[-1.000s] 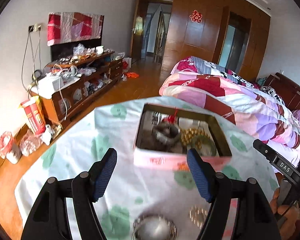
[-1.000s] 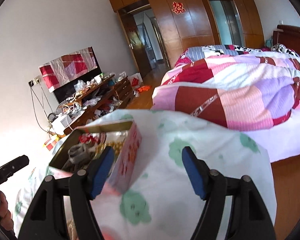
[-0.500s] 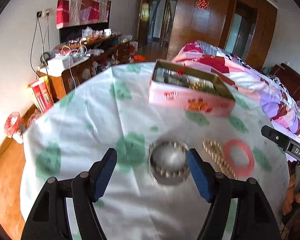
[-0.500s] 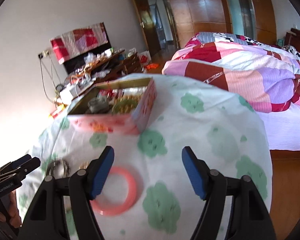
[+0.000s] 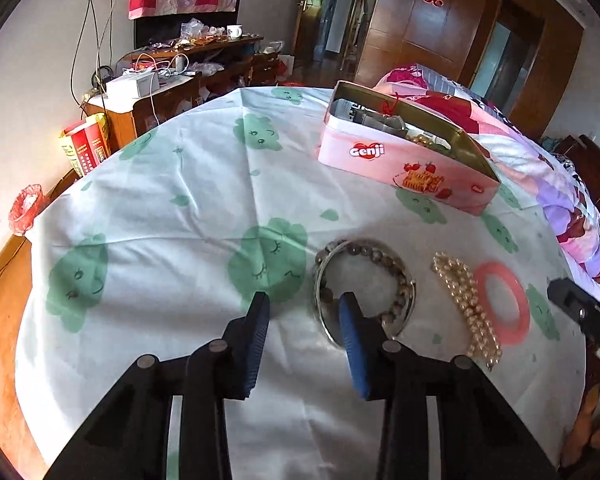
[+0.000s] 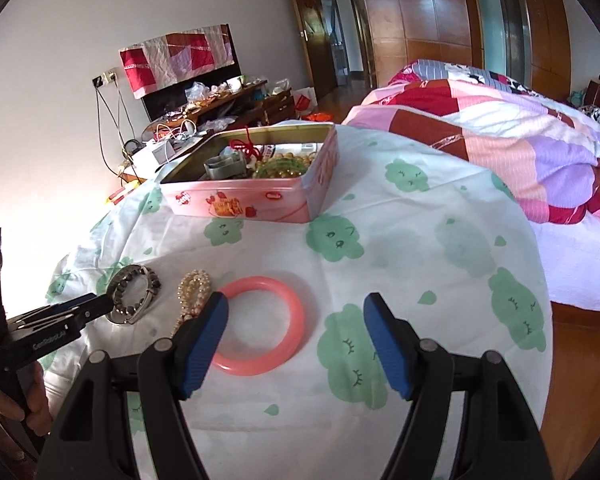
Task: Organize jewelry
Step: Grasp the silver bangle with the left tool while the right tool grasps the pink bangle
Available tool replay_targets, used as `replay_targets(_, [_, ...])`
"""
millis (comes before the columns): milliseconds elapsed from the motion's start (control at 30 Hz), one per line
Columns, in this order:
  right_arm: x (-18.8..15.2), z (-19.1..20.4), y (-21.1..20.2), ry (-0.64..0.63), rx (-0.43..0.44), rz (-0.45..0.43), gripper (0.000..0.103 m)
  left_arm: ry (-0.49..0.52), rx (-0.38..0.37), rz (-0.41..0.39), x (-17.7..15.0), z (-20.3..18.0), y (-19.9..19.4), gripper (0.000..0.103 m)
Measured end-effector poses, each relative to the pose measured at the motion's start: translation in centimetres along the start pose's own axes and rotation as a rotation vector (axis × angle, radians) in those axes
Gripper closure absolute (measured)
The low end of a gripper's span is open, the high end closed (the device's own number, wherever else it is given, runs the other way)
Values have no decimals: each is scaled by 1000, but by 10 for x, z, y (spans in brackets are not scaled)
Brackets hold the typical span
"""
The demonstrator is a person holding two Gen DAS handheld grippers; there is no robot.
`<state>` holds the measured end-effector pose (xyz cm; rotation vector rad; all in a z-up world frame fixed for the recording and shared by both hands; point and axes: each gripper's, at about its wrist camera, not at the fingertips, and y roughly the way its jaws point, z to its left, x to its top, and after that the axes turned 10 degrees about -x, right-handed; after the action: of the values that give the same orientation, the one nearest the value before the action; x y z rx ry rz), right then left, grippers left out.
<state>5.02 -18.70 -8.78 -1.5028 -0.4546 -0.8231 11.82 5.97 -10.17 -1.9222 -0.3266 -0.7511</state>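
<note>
The left hand-held gripper (image 5: pixel 303 304) hangs over the cloth-covered tabletop (image 5: pixel 160 184), its jaws just narrowed; one blue pad overlaps the near-left rim of the dark bead bracelet (image 5: pixel 364 284), though contact is unclear. At three o'clock lie a pearl strand (image 5: pixel 466 308) and pink bangle (image 5: pixel 502 304); at one o'clock, the pink tin (image 5: pixel 404 164).

Both grippers (image 5: pixel 303 308) (image 6: pixel 296 312) are black, round-bolted, with ribbed blue pads (image 5: pixel 260 340) lining the jaws.
</note>
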Motion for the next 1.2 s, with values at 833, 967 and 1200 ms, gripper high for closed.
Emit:
replay_targets(833, [2, 12, 18, -87, -62, 88, 42, -34, -192, -150, 11, -8, -46, 101])
replay_targets(967, [-1, 23, 35, -154, -88, 177, 50, -29, -171, -139, 10, -9, -43, 101])
replay_targets(1200, [-4, 37, 33, -248, -99, 160, 90, -45, -170, -138, 10, -3, -45, 100])
